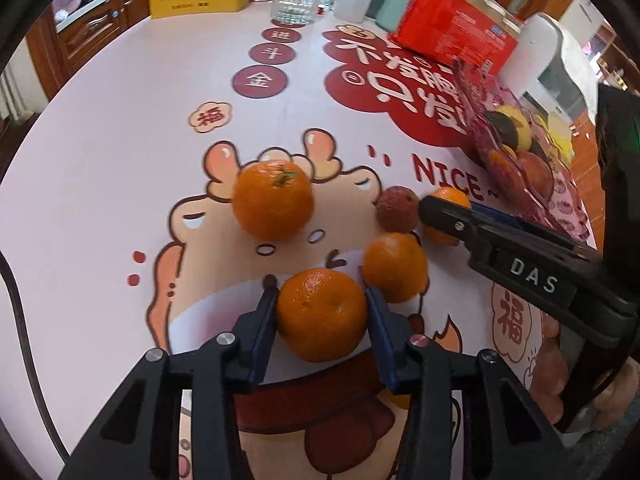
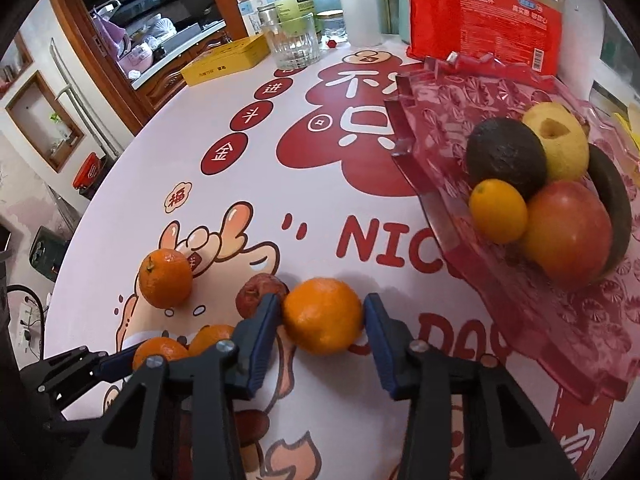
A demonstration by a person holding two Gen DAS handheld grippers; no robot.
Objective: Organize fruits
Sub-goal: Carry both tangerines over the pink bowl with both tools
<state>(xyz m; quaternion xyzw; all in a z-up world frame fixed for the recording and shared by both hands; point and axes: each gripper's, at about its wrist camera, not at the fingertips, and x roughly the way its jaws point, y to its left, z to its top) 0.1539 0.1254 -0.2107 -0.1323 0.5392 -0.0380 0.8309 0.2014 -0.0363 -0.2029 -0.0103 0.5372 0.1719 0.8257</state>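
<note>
Between the blue pads, left hand-held gripper point(image 1: 322, 316): pinching a mandarin point(image 1: 322, 314) on the worktop point(image 1: 120, 140).
Right hand-held gripper point(image 2: 323, 316): clamped on an orange point(image 2: 323, 315).
Just beside: lychee point(image 2: 258, 294).
Further right: red fruit tray point(image 2: 440, 128) with avocado point(image 2: 506, 156), apple point(image 2: 568, 232).

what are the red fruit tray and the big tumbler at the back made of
Red fruit tray: likely moulded clear-tinted plastic, glossy; the tablecloth print shows through its embossed pattern. Tumbler: looks like clear ribbed glass, with bright highlights, though it could be hard plastic.
</note>
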